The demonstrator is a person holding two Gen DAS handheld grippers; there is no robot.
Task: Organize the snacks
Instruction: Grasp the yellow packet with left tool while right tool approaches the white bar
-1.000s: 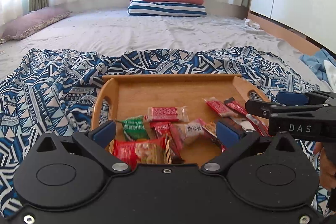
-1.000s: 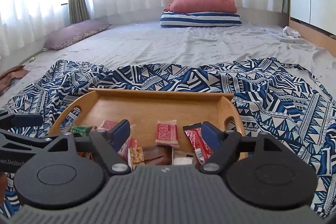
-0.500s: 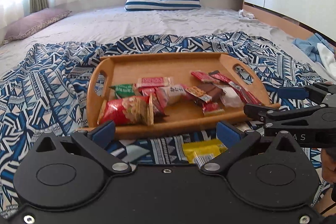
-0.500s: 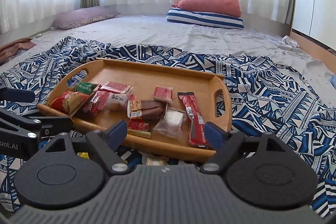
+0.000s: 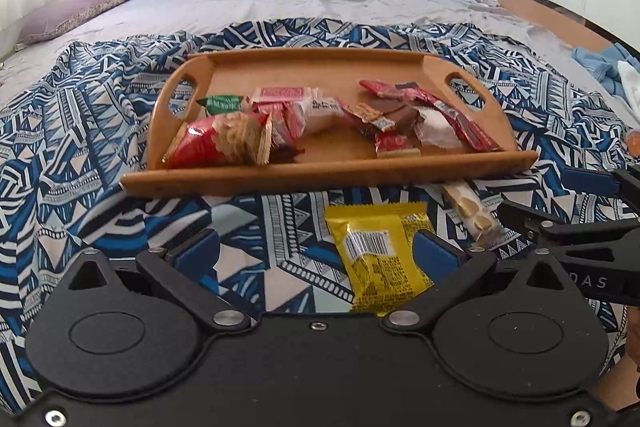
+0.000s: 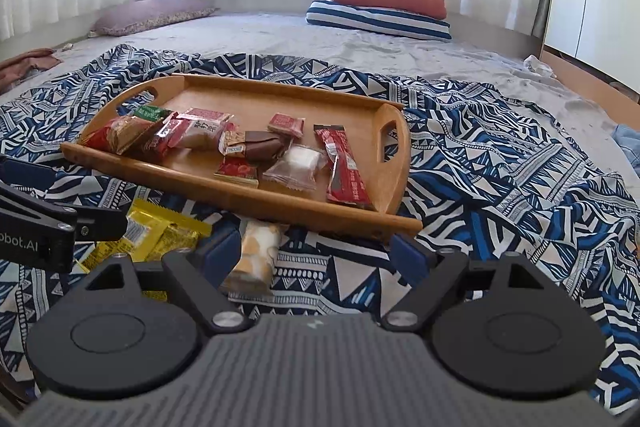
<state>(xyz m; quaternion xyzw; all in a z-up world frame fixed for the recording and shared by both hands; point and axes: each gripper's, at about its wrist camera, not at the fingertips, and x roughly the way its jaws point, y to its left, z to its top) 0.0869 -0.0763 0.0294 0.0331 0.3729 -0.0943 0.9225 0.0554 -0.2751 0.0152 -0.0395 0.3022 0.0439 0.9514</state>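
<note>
Setting: a wooden tray (image 5: 328,171) is seen on a patterned blue blanket (image 5: 80,131) spread over a bed; most snacks are already piled in the tray.
Loose snacks: a yellow packet (image 5: 380,255) and a clear sleeve of small biscuits (image 5: 472,211) are found on the blanket, just outside the tray's near rim, at about 6 o'clock from the tray.
Left gripper (image 5: 316,255): fingers are held wide apart and empty; the yellow packet lies close by the right finger, at roughly 1 o'clock in the left wrist view.
Right gripper (image 6: 316,255): fingers are likewise spread and nothing is held; the biscuit sleeve (image 6: 256,255) lies just beside its left finger, at about 11 o'clock.
Handling, yellow packet: it is judged light, crinkly and slippery; it would best be pinched across its flat sealed edge rather than its puffed middle.
Handling, biscuit sleeve: the contents are probably brittle, so a gentle hold across the narrow width near the middle is advised.
Progress: two items are judged left to be moved into the tray.
</note>
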